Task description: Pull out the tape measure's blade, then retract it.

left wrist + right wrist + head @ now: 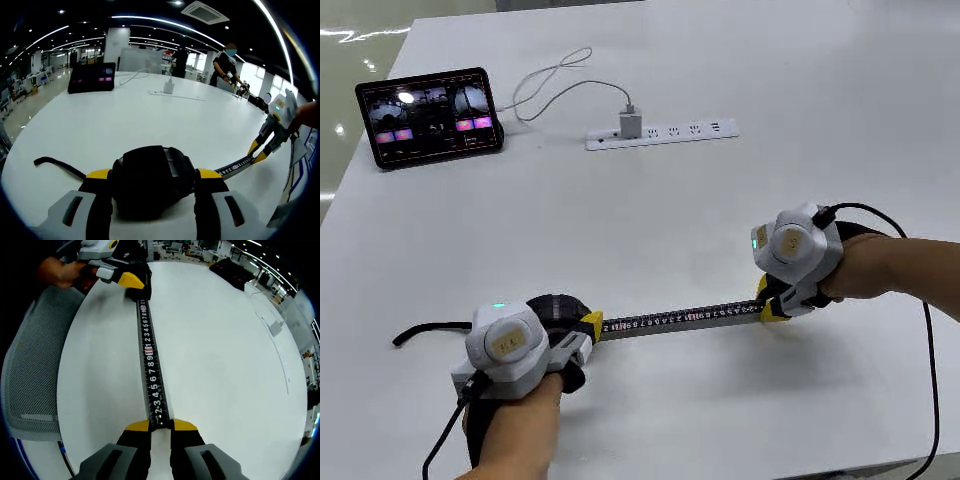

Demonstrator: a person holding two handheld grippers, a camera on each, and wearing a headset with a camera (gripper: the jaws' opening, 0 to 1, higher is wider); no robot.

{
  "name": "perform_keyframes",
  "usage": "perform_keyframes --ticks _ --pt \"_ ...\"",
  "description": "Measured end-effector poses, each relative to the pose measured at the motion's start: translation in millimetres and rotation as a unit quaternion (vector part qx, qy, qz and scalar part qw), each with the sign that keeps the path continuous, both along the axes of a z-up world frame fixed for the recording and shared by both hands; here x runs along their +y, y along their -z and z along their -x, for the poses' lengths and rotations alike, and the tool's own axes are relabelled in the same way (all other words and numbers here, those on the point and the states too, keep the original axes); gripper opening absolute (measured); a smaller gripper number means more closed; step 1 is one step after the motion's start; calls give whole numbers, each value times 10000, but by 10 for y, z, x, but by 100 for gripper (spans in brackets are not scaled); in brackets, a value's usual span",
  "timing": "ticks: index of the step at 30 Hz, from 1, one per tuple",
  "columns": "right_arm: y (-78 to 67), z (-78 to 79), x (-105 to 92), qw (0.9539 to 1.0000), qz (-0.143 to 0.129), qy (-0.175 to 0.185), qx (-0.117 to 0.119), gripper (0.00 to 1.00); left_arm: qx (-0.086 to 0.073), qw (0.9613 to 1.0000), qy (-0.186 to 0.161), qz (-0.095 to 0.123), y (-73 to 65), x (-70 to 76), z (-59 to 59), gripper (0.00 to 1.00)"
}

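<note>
- Head view: the left gripper (578,335) sat at 7 o'clock on the white table (670,220), clenched around the black tape measure (552,312). Its white body hid part of the case.
- The blade (680,320) lay drawn out flat on the table, running from the case toward 3 o'clock, numbers facing up.
- The right gripper (770,302) was at 3 o'clock, its yellow-tipped jaws pinched on the blade's far end.
- A black strap (425,330) trailed from the tape measure toward 9 o'clock and lay loose on the table.
- A black cable (923,330) looped from the right gripper past the table edge toward 5 o'clock, apart from the blade.
- A tablet (430,115) stood propped at 10 o'clock with its screen lit, well apart from the work.
- A white power strip (665,133) lay at 12 o'clock with a charger (631,125) plugged in. A white cord (555,80) curled from it toward 11 o'clock.
- Left gripper view: the tape measure (150,180) sat between the left gripper's (152,175) jaws. The blade (235,167) led toward 3 o'clock to the right gripper (262,150).
- Right gripper view: the blade (150,360) ran from the right gripper (161,426) at 6 o'clock up to the left gripper (127,277) at 11 o'clock. A grey mesh chair (35,365) stood off the table edge at 9 o'clock.
</note>
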State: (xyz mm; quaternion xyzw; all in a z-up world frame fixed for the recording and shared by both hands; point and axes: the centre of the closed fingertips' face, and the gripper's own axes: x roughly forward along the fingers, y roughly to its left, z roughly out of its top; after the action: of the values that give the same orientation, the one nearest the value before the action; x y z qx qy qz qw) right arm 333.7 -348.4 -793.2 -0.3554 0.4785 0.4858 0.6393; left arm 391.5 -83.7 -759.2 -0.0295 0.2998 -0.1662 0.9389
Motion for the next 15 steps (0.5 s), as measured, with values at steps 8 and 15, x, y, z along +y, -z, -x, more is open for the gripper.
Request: perform_keyframes --ticks 8,15 --pt "5 11 7 9999 -95 94 45 9 5 9999 117 -38 12 2 4 59" --pt "0 0 12 9997 -192 161 57 9 40 9999 120 -24 12 -1 4 59"
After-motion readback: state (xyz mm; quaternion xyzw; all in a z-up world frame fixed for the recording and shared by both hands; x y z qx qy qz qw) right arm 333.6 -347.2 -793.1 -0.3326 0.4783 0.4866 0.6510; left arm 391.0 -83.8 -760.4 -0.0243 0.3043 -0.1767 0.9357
